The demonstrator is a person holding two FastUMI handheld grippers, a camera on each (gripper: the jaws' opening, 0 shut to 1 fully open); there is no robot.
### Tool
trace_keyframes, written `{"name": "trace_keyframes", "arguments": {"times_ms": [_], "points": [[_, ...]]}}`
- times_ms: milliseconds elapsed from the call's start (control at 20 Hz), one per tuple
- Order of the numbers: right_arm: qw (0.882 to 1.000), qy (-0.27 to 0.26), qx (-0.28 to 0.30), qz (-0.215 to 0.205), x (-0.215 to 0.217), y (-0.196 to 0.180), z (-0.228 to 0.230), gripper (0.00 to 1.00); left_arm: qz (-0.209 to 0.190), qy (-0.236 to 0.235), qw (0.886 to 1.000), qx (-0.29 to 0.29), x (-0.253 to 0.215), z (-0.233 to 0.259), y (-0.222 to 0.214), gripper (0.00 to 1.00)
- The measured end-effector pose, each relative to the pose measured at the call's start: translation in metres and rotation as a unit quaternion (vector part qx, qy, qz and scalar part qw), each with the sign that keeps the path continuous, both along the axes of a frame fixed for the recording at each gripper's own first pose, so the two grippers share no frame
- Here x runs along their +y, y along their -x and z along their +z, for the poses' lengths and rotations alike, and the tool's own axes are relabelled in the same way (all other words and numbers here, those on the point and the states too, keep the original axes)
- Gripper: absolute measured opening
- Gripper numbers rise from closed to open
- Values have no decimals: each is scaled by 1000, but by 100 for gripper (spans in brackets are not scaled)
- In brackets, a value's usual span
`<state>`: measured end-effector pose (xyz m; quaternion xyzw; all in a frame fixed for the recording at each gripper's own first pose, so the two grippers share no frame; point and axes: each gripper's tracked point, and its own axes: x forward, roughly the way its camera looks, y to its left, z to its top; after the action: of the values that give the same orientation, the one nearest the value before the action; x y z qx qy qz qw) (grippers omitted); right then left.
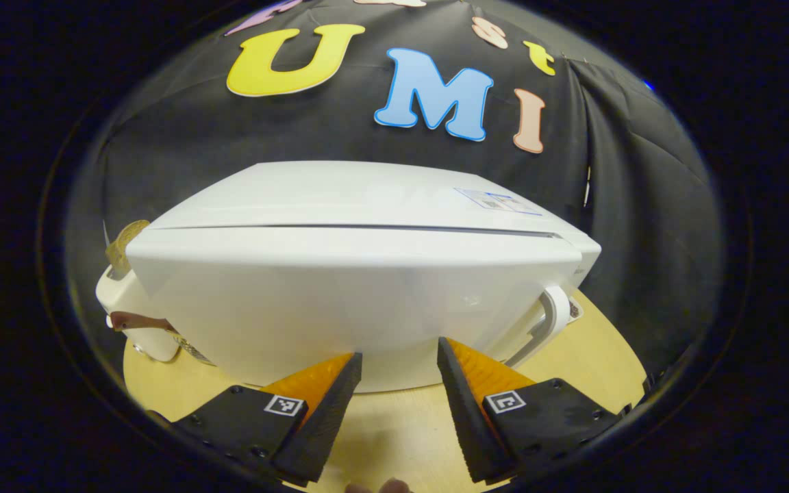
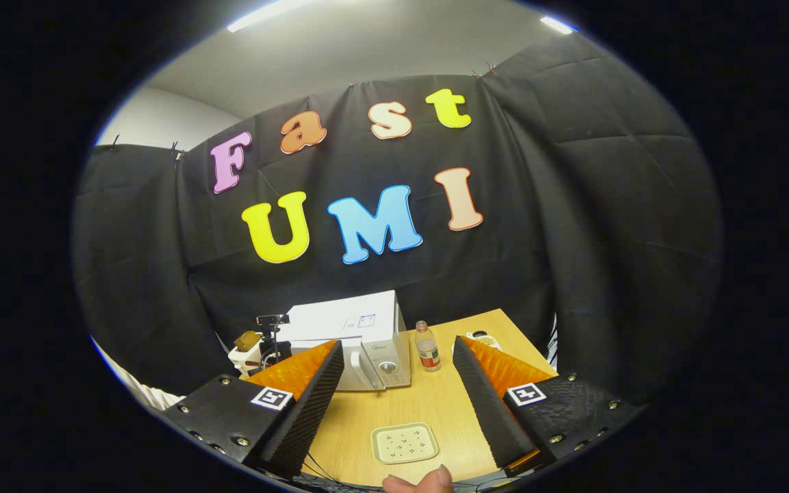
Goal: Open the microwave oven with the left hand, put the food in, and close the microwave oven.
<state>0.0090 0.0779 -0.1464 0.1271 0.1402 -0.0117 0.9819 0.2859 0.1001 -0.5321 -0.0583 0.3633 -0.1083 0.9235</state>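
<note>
Two tools: we see the left tool (image 1: 398, 359) and the right tool (image 2: 398, 359), each with its fingers spread apart and nothing between them.
Microwave and left tool: in the left gripper view the white microwave oven (image 1: 360, 274) stands on the tabletop (image 1: 394, 424) right ahead of the left tool, its lower front edge just beyond the fingertips; we cannot tell whether they touch it.
Microwave and right tool: in the right gripper view the microwave oven (image 2: 360, 339) stands well apart from the right tool, at the far left of the tabletop (image 2: 429, 404).
Door: it looks closed, with the handle (image 1: 550, 318) at its right end and the control knob (image 2: 387, 367) beyond that.
Long axis: the oven's long side runs left to right across the left gripper view, front face toward us.
Tray: a pale square tray (image 2: 404, 442) lies near the right tool, between its fingers in the picture; the marks on it are too small to make out.
Bottle: a small bottle (image 2: 427, 346) stands upright just right of the oven.
Hidden: a white appliance (image 1: 131, 318) is partly covered by the oven's left end.
Cut off: a fingertip (image 2: 422, 481) shows at the lower rim.
</note>
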Motion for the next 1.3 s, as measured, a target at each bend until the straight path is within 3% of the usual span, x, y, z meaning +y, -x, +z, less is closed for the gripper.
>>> {"name": "trace_keyframes", "arguments": {"times_ms": [150, 300, 450, 600, 650, 750, 800, 850, 900, 1000, 1050, 1100, 1150, 1300], "points": [[1000, -2, -5, 15, -20, 30, 4, 98, 44, 36, 998, 29, -21, 18, -1, 80], [999, -15, -18, 24, -41, 54, 11, 98, 30, 16, 999, -33, -51, 72, 11, 82], [997, -44, -11, 58, -47, 68, 8, 98, 22, -11, 998, -61, -79, 117, 60, 87], [994, -51, -33, 86, -58, 74, 23, 98, 35, 19, 997, -73, -100, 169, 129, 92], [994, -45, -39, 90, -61, 73, 27, 98, 40, 20, 996, -81, -99, 187, 151, 83], [994, -29, -41, 100, -67, 68, 31, 98, 53, 8, 994, -100, -87, 228, 190, 87], [993, -23, -44, 104, -68, 64, 34, 93, 62, 11, 992, -110, -81, 252, 209, 87], [993, -18, -48, 105, -70, 58, 41, 98, 73, 16, 990, -120, -76, 275, 225, 82], [993, -13, -52, 105, -70, 53, 47, 98, 85, 21, 988, -131, -68, 300, 238, 87], [993, 0, -60, 100, -70, 40, 61, 98, 111, 25, 981, -157, -47, 350, 256, 82], [994, 10, -62, 91, -71, 32, 70, 98, 117, 28, 977, -179, -39, 378, 260, 92], [994, 22, -65, 81, -70, 25, 77, 98, 120, 25, 973, -196, -32, 405, 264, 87], [994, 33, -68, 72, -68, 18, 87, 98, 121, 13, 970, -212, -23, 427, 269, 82], [993, 61, -83, 53, -46, -1, 120, 98, 142, -42, 954, -260, 11, 498, 276, 83]]}}
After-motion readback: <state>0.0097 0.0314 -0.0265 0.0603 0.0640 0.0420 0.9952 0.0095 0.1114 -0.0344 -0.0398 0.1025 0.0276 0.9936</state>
